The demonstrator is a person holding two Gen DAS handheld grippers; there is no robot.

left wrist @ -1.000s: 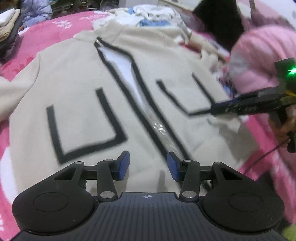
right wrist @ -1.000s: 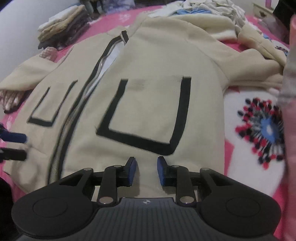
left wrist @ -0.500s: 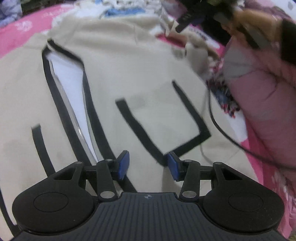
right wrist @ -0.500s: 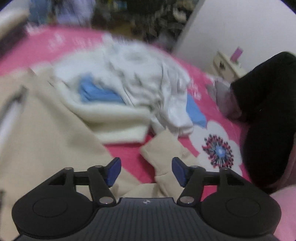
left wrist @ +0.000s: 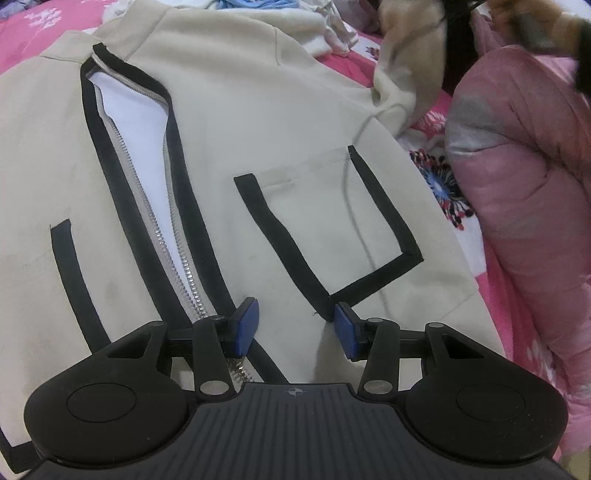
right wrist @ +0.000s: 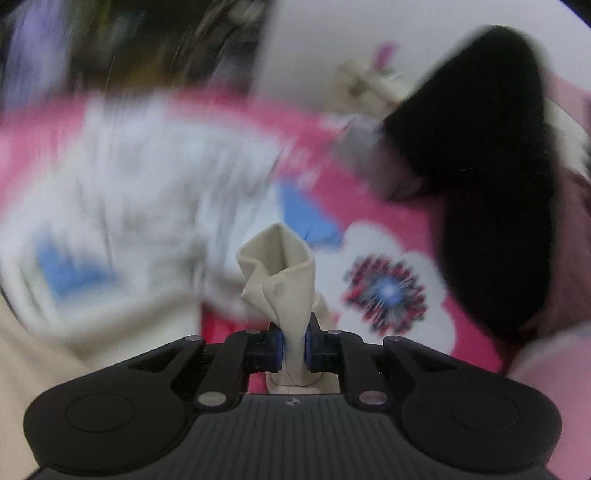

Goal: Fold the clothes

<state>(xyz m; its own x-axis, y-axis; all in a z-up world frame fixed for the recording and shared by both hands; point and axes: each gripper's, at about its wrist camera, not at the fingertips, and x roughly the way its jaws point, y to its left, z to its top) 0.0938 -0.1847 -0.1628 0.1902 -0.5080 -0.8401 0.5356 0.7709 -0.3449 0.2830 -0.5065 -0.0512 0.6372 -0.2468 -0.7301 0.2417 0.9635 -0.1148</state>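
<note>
The beige jacket [left wrist: 258, 122] is lying front-up and spread across the pink bedspread [left wrist: 22, 26], ready for folding. Its sleeve cuff [right wrist: 284, 273] is being pinched and lifted, probably to fold inward, the right gripper [right wrist: 293, 349] having just clamped it. The left gripper [left wrist: 293, 328] is hanging half-open, tilted down over the hem, holding nothing.

Cream black-trimmed zip jacket [left wrist: 229, 122] flat, front up
</note>
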